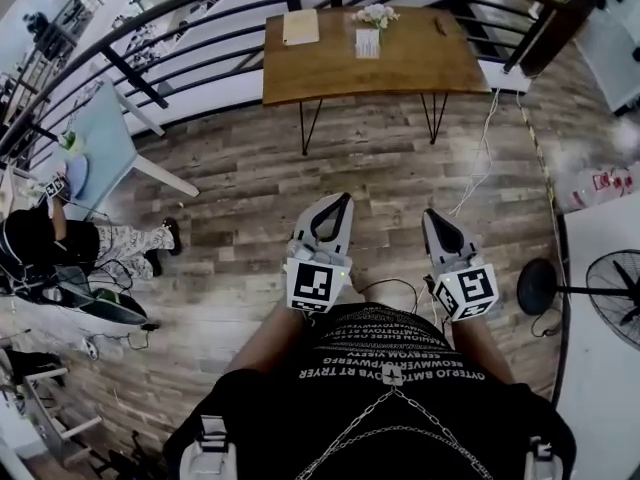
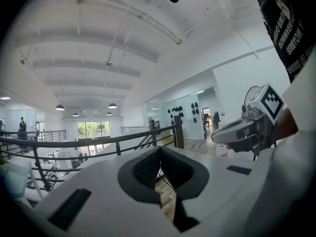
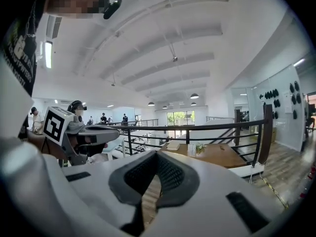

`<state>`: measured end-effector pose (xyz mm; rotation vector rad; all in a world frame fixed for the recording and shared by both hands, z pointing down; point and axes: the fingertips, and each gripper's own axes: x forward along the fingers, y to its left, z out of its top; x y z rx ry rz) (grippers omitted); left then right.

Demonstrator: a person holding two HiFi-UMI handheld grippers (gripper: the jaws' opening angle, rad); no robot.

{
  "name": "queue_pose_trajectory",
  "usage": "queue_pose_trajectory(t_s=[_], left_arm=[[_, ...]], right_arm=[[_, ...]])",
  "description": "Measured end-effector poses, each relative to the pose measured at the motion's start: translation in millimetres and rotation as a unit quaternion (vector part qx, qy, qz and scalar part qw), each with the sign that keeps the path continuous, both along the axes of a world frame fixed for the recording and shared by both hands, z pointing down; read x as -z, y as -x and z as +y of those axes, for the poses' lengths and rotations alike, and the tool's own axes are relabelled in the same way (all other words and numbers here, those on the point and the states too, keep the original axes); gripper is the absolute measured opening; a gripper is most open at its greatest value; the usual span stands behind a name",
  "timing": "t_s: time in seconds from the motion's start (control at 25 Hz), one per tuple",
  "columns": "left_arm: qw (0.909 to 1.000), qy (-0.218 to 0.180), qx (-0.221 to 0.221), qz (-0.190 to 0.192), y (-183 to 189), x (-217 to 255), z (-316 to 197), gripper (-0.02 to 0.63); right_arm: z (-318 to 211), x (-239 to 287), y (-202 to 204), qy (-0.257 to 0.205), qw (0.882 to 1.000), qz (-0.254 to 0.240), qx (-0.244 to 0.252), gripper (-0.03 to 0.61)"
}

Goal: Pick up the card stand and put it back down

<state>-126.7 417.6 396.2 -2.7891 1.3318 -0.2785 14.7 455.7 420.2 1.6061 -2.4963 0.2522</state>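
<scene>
Stand [image 1: 368,43] sits upright on table [image 1: 410,68] by flowers [image 1: 376,13], well apart from both grippers. Left gripper [image 1: 343,203] and right gripper [image 1: 432,218]: jaws together, empty. Stand judged light, stiff, probably slick; take it across its side edges

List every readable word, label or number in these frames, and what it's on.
No text can be quoted reliably.
Black shirt: rows of white capitals, upside down in the head view, too blurred.
Card stand on the wooden table: print too small.
Clear container: red label, blurred.
Left gripper and right gripper: square markers only, no letters.
</scene>
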Motion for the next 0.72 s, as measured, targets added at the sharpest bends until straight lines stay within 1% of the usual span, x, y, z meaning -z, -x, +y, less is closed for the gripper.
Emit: queue_pose_trajectory(t_s=[0.16, 0.32, 0.36, 0.48, 0.6, 0.64, 0.72], left_arm=[[0.9999, -0.011, -0.001, 0.009, 14.5, 4.3, -29.7, 0.028], [0.9990, -0.041, -0.006, 0.014, 24.5, 14.9, -45.5, 0.026], [0.9990, -0.041, -0.006, 0.017, 24.8, 15.2, -48.8, 0.026], [0.9987, -0.023, 0.000, 0.046, 28.9, 13.8, -57.6, 0.026], [0.9985, -0.021, 0.005, 0.051, 34.7, 11.5, -65.1, 0.026], [0.9985, -0.021, 0.005, 0.050, 35.9, 10.9, -66.2, 0.026], [0.9986, -0.028, 0.004, 0.046, 37.4, 11.6, -68.5, 0.027]], right_arm=[[-25.6, 3.4, 8.1, -0.008, 1.000, 0.008, -0.012, 0.003], [-35.1, 10.2, 3.0, -0.015, 0.999, 0.017, -0.040, 0.003], [-35.6, 10.0, 1.4, -0.012, 0.999, 0.019, -0.047, 0.003], [-38.7, 10.0, -1.6, -0.006, 0.998, 0.024, -0.059, 0.003], [-44.2, 15.7, -2.5, -0.011, 0.997, 0.028, -0.065, 0.003], [-44.6, 17.5, -4.1, -0.010, 0.997, 0.022, -0.068, 0.003], [-46.6, 21.0, -7.6, -0.003, 0.997, -0.010, -0.073, 0.003]])
